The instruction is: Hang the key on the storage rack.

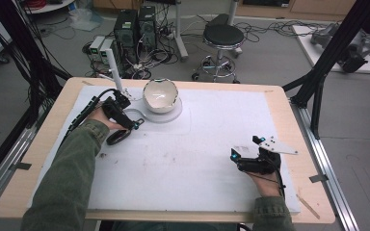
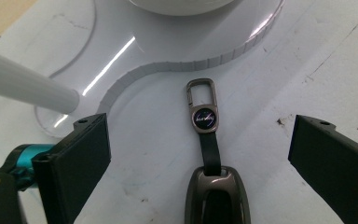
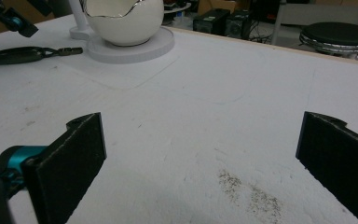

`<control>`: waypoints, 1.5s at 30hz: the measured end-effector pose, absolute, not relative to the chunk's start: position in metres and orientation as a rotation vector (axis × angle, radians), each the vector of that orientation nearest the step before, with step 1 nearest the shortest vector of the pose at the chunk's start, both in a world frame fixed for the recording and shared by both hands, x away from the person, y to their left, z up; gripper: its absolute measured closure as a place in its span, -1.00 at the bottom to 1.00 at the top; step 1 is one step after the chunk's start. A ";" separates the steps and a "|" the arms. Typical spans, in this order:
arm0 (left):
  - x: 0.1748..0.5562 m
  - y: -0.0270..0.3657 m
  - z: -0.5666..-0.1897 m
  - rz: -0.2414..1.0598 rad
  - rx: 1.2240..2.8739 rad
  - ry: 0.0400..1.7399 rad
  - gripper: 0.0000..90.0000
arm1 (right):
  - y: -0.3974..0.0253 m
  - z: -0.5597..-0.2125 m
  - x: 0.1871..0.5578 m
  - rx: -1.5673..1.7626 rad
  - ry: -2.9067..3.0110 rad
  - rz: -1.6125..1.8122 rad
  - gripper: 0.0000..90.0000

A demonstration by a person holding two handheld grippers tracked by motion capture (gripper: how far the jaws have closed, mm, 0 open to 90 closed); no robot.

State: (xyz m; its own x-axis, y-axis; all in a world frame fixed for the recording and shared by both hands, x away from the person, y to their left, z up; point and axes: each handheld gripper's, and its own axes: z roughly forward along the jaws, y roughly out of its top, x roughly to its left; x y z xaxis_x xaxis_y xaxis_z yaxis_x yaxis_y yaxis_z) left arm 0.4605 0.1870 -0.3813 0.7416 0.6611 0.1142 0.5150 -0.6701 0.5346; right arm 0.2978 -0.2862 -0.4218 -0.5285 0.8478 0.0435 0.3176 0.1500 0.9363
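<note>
Left gripper [image 2: 200, 154]: jaws apart, straddling the key fob [image 2: 216, 196].
Right gripper [image 3: 205, 163]: jaws apart, idle.
Advice: centre on the fob body, clear of the stand base [image 2: 191, 65].

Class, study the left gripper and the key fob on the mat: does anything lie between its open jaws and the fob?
Nothing visible does. The left gripper hangs open right over the key fob, bare mat either side; the white post stands off to one side.

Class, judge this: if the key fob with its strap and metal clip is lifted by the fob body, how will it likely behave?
The key fob looks rigid and glossy, so it may slip between flat pads. Its thin strap probably flexes, letting the metal clip dangle and swing. Lying flat, it seems unlikely to roll.
</note>
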 end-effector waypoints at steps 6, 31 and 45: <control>0.473 0.185 -0.391 0.370 2.561 0.898 -0.82 | -0.285 -0.423 0.298 1.110 1.943 1.364 -0.99; 0.491 0.170 -0.405 0.257 2.612 0.951 -0.05 | -0.286 -0.427 0.295 1.106 1.965 1.313 -0.99; 0.504 0.171 -0.408 0.151 2.648 1.012 0.30 | -0.287 -0.427 0.295 1.111 1.962 1.319 -0.99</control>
